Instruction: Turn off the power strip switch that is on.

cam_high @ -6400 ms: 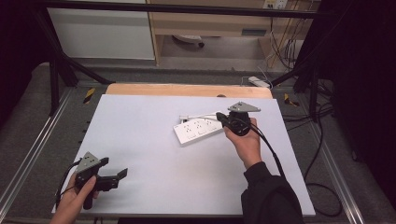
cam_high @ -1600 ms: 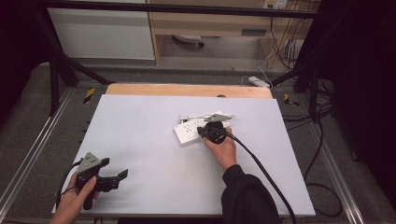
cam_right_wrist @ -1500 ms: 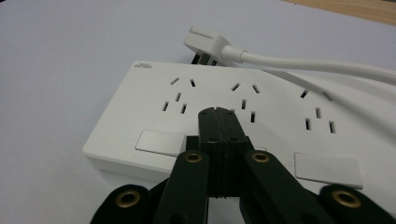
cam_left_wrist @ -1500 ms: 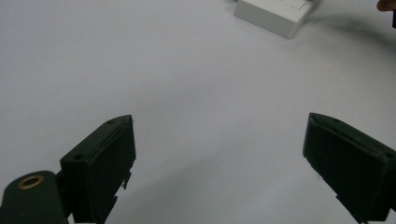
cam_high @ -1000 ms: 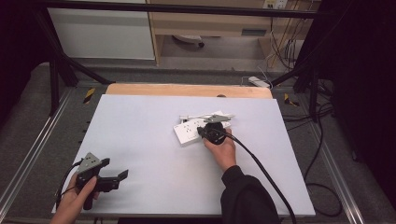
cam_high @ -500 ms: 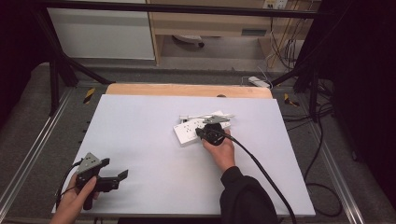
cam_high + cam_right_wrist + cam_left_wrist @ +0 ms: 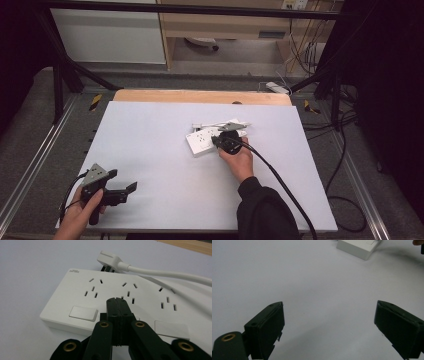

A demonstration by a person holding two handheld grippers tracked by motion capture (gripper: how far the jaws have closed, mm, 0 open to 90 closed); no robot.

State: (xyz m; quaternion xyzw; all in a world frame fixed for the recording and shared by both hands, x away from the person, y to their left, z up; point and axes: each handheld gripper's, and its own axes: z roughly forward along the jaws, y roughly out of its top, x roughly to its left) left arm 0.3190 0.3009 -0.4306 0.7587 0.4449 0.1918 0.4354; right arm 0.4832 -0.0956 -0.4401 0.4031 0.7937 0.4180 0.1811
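Note:
A white power strip (image 7: 202, 141) lies a little right of the middle of the white table. It has three socket groups and flat rocker switches (image 7: 83, 313) along its near edge. Behind it rests its white plug (image 7: 108, 258) on a white cable (image 7: 162, 273). My right gripper (image 7: 117, 300) is shut, jaws pressed together with nothing between them. Its tip sits over the strip's near edge by the middle switch, which it hides; in the high view this right gripper (image 7: 216, 141) is on the strip's right half. My left gripper (image 7: 122, 180) rests at the front left, open and empty, the strip (image 7: 359, 246) far ahead.
The white tabletop (image 7: 150, 130) has a wooden strip (image 7: 200, 96) along its far edge and metal rails (image 7: 30, 165) on both sides. A black cable (image 7: 280, 180) trails from the right gripper over the table. Loose cables (image 7: 345, 200) lie on the floor at the right.
Since the earliest frame the right gripper has moved left from the strip's right end onto its near edge. Over the last second nothing has visibly moved.

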